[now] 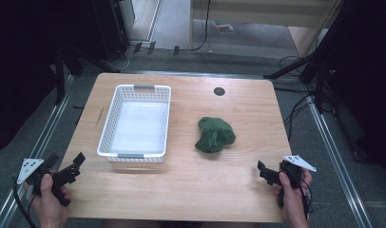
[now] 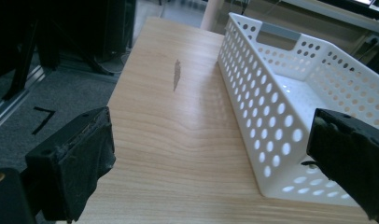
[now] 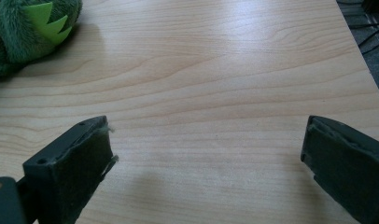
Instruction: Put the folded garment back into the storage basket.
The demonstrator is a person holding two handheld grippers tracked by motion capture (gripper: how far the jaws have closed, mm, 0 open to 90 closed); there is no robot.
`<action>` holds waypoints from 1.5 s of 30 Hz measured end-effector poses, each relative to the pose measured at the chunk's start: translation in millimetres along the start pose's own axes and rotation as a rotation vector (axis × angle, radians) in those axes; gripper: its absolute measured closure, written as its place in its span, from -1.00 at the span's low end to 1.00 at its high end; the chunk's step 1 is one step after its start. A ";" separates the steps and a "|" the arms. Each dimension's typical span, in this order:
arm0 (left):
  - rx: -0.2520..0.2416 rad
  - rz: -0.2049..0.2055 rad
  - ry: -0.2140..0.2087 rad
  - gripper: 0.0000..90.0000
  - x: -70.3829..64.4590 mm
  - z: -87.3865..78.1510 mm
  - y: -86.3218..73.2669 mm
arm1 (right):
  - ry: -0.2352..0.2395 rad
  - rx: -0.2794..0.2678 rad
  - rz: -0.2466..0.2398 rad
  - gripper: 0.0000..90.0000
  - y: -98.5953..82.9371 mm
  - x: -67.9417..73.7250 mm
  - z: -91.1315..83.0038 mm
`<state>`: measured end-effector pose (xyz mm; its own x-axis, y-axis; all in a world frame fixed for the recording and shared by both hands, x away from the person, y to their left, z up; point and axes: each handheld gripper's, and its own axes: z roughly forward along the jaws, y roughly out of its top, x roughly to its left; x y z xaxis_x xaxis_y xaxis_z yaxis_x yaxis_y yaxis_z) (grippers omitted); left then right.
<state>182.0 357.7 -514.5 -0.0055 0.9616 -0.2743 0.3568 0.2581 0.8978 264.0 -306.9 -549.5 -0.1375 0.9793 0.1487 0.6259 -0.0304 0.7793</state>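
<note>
Right gripper (image 1: pixel 264 172) at near right table corner, jaws spread wide, empty, pointing toward green plush toy (image 1: pixel 215 135). Left gripper (image 1: pixel 73 165) at near left corner, jaws wide too, empty, just beside white basket (image 1: pixel 116 110). Toy lies on bare wood right of basket, well apart from both grippers; basket empty.

Risks, judged: soft plush may squash and slip if pinched at thin edge; low approach could push toy across table (image 1: pixel 181 190); left jaw may knock light basket sideways.
</note>
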 end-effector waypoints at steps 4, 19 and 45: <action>0.016 -0.006 -0.013 -0.97 -13.4 -3.3 10.4 | -0.006 0.001 -0.006 -0.96 0.0 0.6 -0.1; 0.088 0.082 -0.100 -0.97 -74.8 8.1 38.6 | -0.005 0.001 -0.004 -0.96 -0.1 0.9 -0.3; 0.169 0.164 -0.222 -0.97 -157.0 51.1 56.8 | -0.004 -0.001 -0.004 -0.96 -0.2 0.6 -0.4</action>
<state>250.8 216.7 -438.1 0.2624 0.9406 -0.2155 0.4865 0.0639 0.8714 263.5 -306.3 -549.3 -0.1365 0.9803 0.1430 0.6246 -0.0269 0.7805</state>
